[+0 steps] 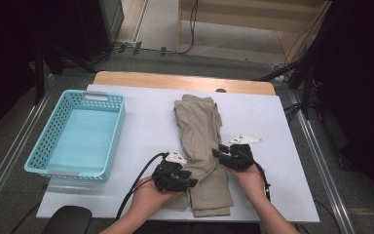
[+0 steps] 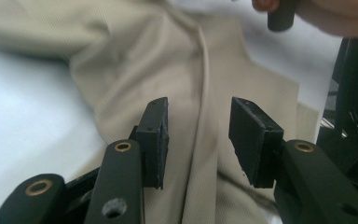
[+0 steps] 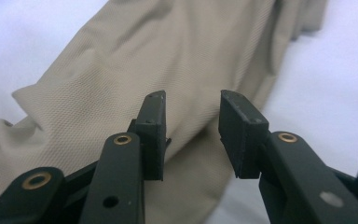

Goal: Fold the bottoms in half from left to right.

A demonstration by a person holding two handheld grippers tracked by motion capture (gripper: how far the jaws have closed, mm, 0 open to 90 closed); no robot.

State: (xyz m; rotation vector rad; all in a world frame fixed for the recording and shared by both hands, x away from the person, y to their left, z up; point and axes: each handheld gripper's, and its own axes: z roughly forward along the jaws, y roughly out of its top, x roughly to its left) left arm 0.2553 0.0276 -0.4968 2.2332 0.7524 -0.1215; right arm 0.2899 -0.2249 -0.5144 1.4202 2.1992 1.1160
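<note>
A: We find no readable writing on the beige trousers [image 1: 202, 146]; they lie lengthwise, pointing away from us, mid-table.

B: Our left gripper [image 1: 191, 181] and right gripper [image 1: 219, 153] flank them, jaws apart, seemingly gripping nothing.

Plenty of bare white table [image 1: 282, 146] on the right of the frame for me to swing through. On the left, the blue basket [image 1: 78, 134] blocks things, and the beige trousers [image 1: 202, 141] hog the middle strip.
</note>
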